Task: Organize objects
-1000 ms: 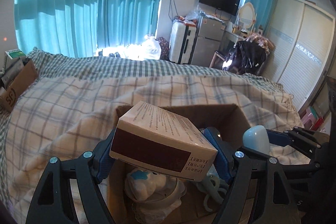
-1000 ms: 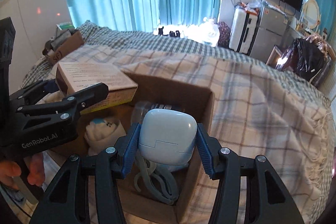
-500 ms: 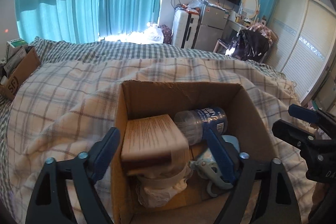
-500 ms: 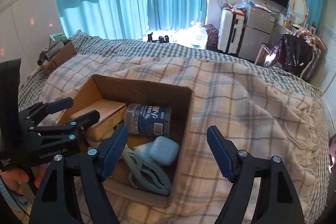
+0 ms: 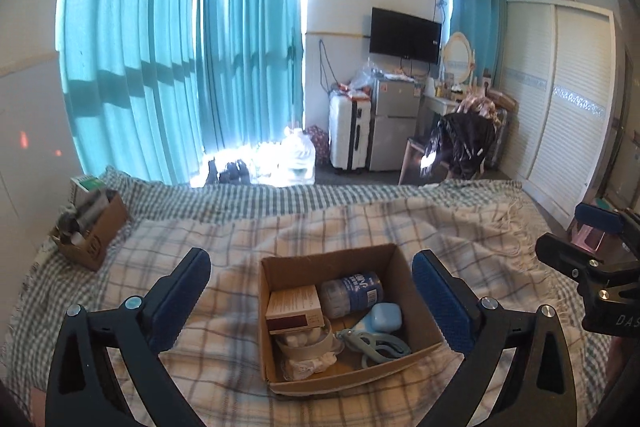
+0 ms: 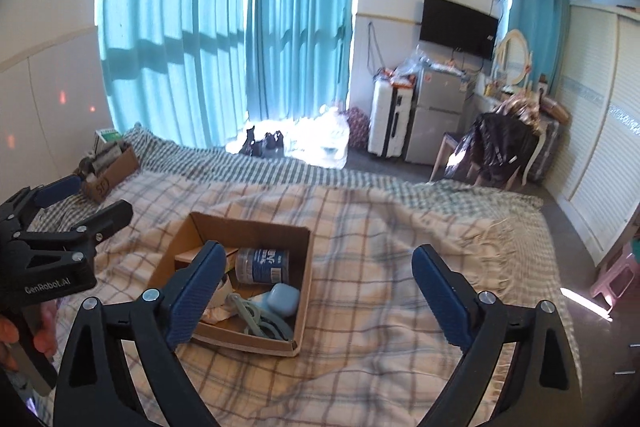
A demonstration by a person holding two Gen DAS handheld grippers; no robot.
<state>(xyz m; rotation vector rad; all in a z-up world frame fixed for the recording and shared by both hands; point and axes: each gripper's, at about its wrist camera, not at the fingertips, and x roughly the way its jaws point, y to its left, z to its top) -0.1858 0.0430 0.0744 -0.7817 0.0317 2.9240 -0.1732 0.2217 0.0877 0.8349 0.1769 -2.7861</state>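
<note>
Left wrist view: cardboard box (image 5: 416, 285) lies between spread, empty left tongs (image 5: 312, 291)

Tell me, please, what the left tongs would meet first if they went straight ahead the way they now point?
Most likely the cardboard box on the plaid blanket. The open left tongs frame it, aimed about at the blue-labelled jar and carton inside, though depth is uncertain.
</note>
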